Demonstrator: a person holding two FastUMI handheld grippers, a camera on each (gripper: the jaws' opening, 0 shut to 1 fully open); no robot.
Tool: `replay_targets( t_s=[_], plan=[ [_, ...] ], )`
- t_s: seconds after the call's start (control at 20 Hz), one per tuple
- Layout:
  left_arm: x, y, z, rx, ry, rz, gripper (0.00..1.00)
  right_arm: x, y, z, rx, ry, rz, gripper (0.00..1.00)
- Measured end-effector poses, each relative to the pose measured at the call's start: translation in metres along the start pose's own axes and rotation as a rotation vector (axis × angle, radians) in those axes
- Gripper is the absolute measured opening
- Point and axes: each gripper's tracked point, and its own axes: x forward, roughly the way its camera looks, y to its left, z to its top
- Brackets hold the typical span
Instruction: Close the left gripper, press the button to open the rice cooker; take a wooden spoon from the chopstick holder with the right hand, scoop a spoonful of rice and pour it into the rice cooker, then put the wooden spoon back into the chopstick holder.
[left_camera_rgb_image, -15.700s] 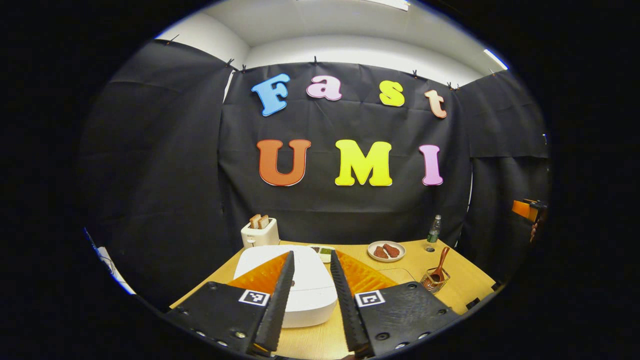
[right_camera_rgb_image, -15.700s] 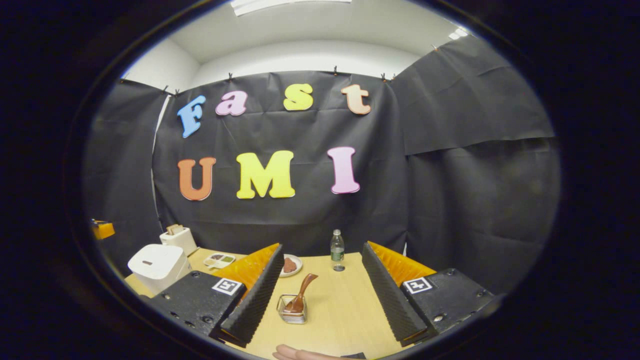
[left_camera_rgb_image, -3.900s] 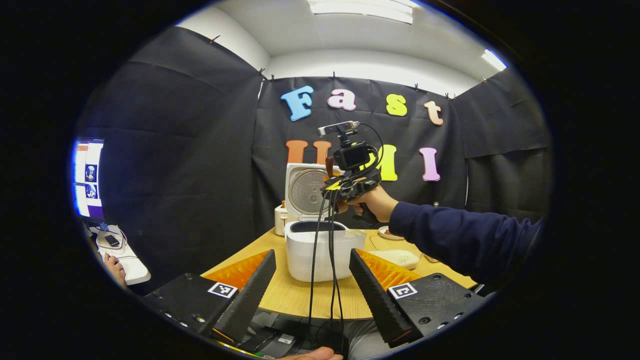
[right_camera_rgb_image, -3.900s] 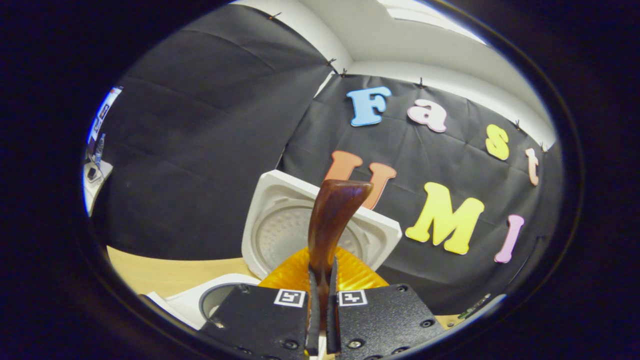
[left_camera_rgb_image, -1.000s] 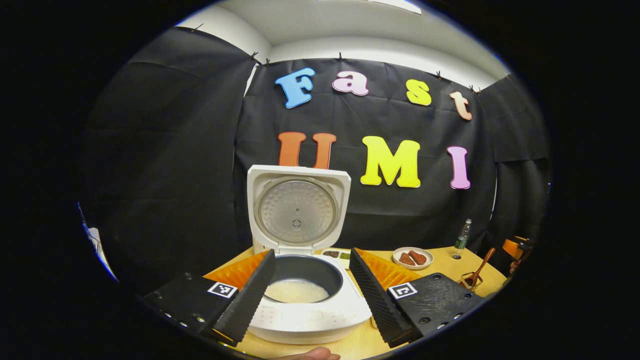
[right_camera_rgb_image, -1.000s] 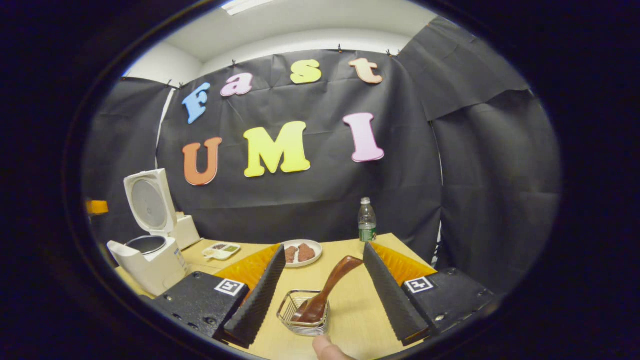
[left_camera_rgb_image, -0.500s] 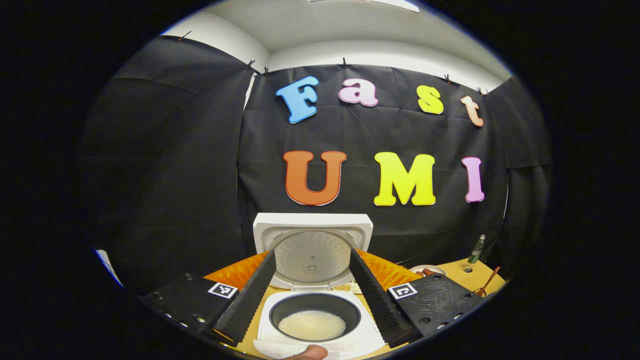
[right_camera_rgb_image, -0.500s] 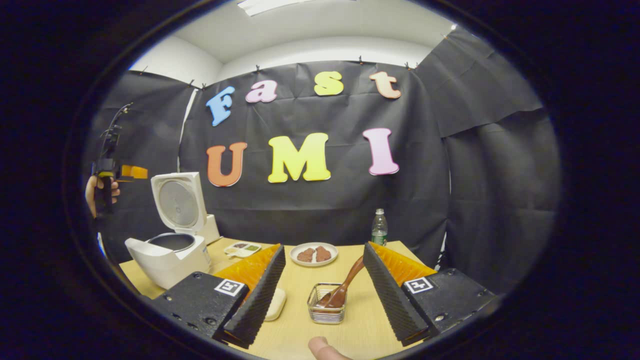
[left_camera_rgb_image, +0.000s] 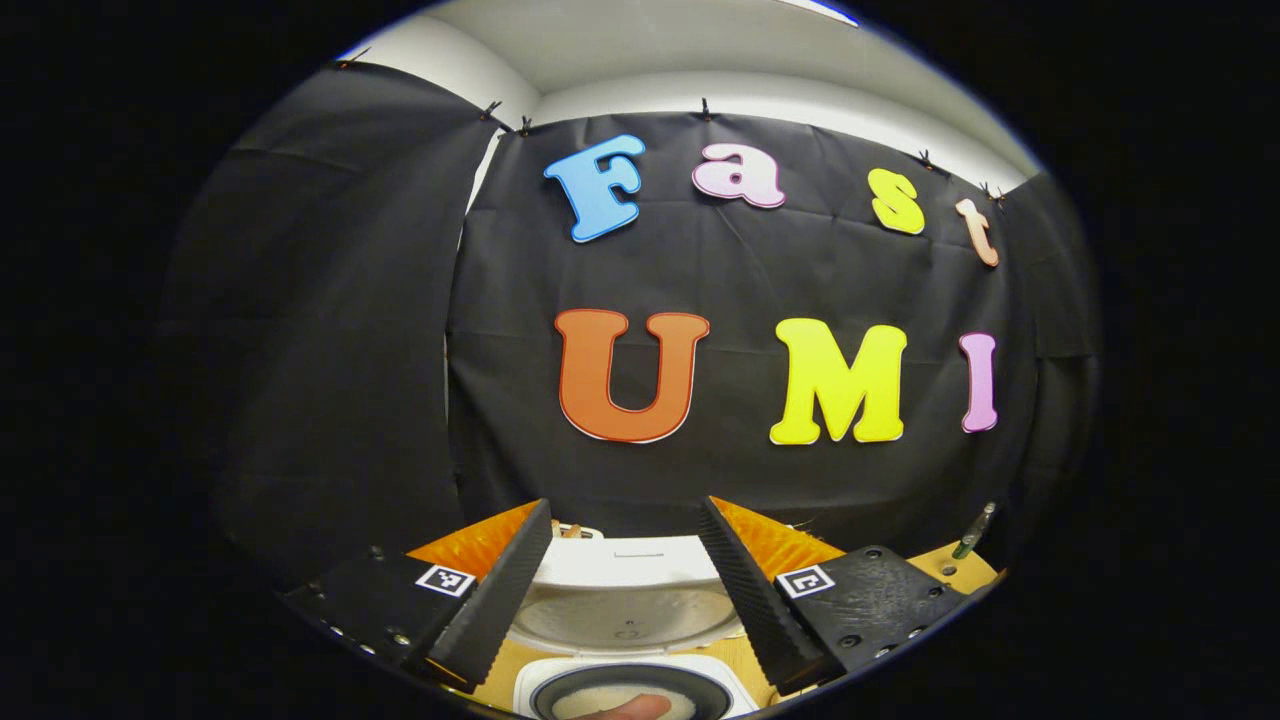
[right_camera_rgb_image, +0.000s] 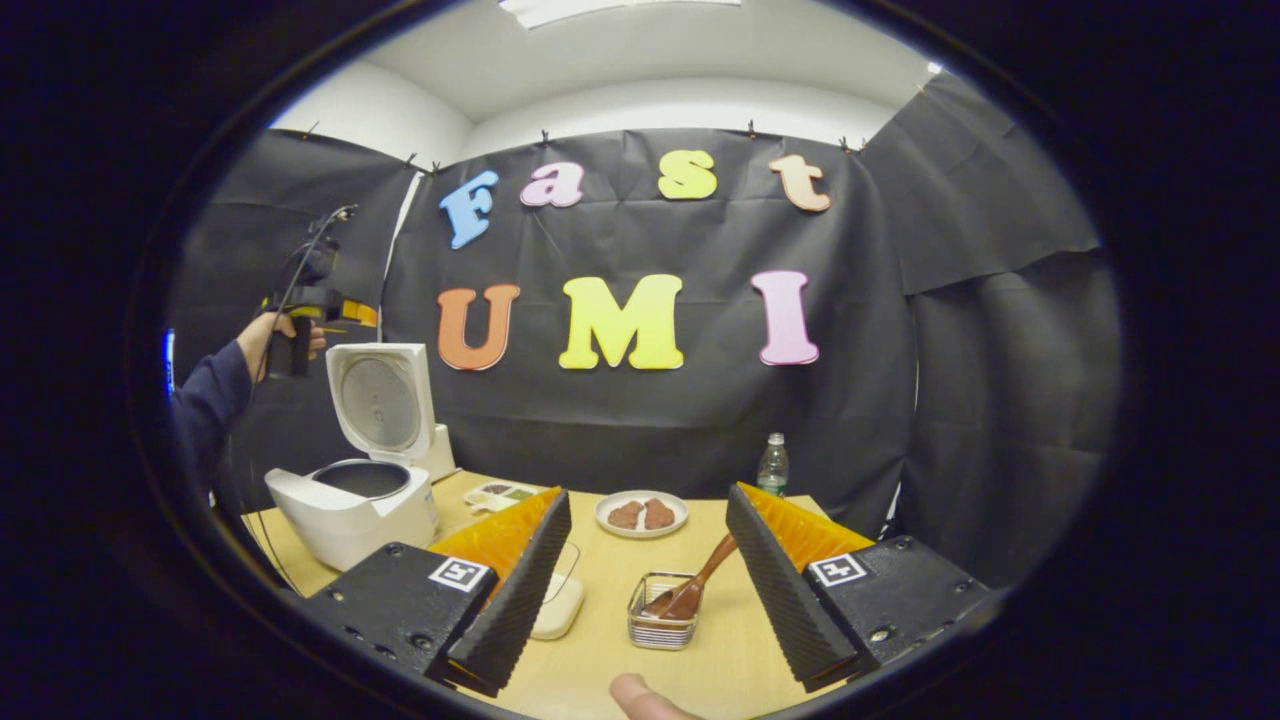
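Rice cooker (right_camera_rgb_image: 350, 510) lid up, at 9 o'clock of chopstick holder (right_camera_rgb_image: 662, 618); wooden spoon (right_camera_rgb_image: 695, 589) inside. Left gripper (left_camera_rgb_image: 625, 520) and right gripper (right_camera_rgb_image: 648, 505) jaws spread, empty.

My right claw (right_camera_rgb_image: 640, 570) stands spread, with bare surface (right_camera_rgb_image: 720, 660) running ahead between its fingers to the wire chopstick holder (right_camera_rgb_image: 662, 620), where the wooden spoon (right_camera_rgb_image: 700, 585) leans toward the right finger. A white dish (right_camera_rgb_image: 555, 605) lies just beside the left finger. Beyond, a plate (right_camera_rgb_image: 640, 513) and a bottle (right_camera_rgb_image: 771, 465) stand near the wall. My left claw (left_camera_rgb_image: 625, 585) hangs spread above the open rice cooker (left_camera_rgb_image: 620, 590), whose raised lid blocks the way ahead.
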Motion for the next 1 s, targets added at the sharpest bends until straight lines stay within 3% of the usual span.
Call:
replay_targets(
  t_s=[0.1,0.15,0.5,0.85,0.9,1.0],
  plan=[
    [0.02,0.004,-0.004,0.013,0.014,0.018,0.94,-0.003,0.001,0.002,0.009,-0.011,0.007,1.0],
    [0.027,0.004,-0.007,0.014,0.023,0.019,0.94,-0.005,0.001,0.001,0.013,-0.01,0.009,0.95],
    [0.052,0.011,-0.037,0.069,0.115,0.063,0.97,-0.02,-0.003,0.001,0.013,-0.009,-0.01,1.0],
    [0.009,0.004,-0.048,0.057,0.196,0.066,0.97,-0.055,-0.003,0.002,0.025,-0.03,-0.04,1.0],
    [-0.001,0.004,-0.05,0.053,0.198,0.067,0.97,-0.059,-0.003,0.001,0.035,-0.026,-0.038,0.95],
    [-0.022,0.001,-0.056,0.052,0.196,0.065,0.97,-0.066,0.0,-0.001,0.046,-0.018,-0.035,0.95]
  ],
)
